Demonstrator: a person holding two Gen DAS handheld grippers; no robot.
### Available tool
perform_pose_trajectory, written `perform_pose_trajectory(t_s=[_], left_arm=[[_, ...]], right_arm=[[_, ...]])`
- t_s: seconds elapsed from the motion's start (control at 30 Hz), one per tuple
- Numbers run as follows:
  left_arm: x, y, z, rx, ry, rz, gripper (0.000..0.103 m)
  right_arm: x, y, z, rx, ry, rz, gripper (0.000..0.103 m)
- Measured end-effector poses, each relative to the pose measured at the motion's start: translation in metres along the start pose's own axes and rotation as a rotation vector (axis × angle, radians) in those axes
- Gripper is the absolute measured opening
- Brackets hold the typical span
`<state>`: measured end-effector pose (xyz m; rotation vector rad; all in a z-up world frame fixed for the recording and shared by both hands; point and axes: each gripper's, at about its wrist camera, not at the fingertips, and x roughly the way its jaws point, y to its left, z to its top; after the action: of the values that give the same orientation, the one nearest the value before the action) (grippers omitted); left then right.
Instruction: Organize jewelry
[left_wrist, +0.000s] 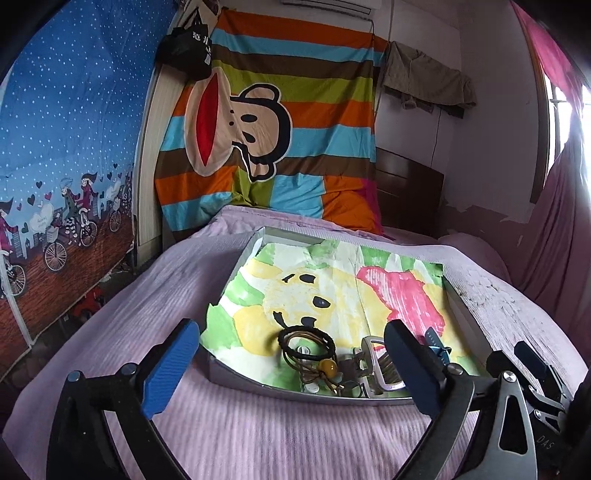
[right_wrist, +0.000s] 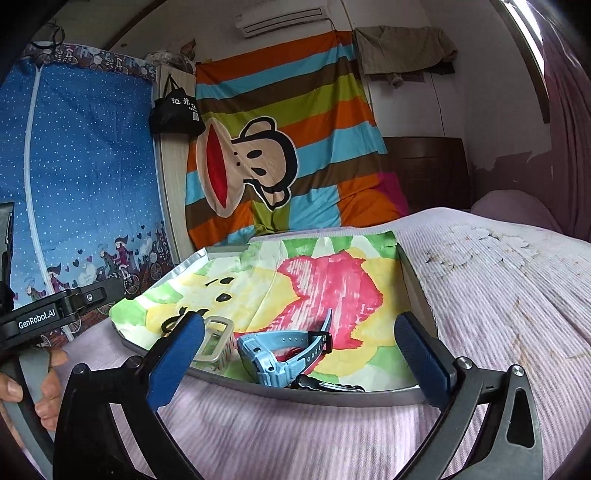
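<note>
Left gripper (left_wrist: 291, 363): I am holding it wide open, empty, before the tray (left_wrist: 240, 378).
Right gripper (right_wrist: 301, 349): gaping, empty.
Tray: holding watch (right_wrist: 275, 354), cords (left_wrist: 306, 343).

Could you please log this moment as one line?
left gripper: open | right gripper: open | blue watch, hair ties: in tray

Right claw's finger (left_wrist: 417, 369) hides most of the blue watch (left_wrist: 437, 345); tray's (right_wrist: 413, 273) far end hidden under cloth (right_wrist: 332, 266).
</note>
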<state>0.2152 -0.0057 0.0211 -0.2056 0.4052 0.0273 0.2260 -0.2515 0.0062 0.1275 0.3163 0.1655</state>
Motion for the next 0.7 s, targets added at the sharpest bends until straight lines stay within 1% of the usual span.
perform_pose_trajectory(t_s=[0.2, 0.37, 0.7], left_arm=[[-0.029, 0.006, -0.001, 0.012, -0.046, 0.006, 0.103], [-0.054, 0.010, -0.005, 0.028, -0.069, 0.008, 0.103], [-0.102, 0.019, -0.014, 0.031, -0.098, 0.009, 0.103]], right_arm=[[-0.028, 0.009, 0.003, 0.010, -0.039, -0.006, 0.101], [-0.055, 0.015, 0.003, 0.018, -0.044, -0.018, 0.101], [-0.118, 0.030, 0.011, -0.056, -0.072, -0.027, 0.101]])
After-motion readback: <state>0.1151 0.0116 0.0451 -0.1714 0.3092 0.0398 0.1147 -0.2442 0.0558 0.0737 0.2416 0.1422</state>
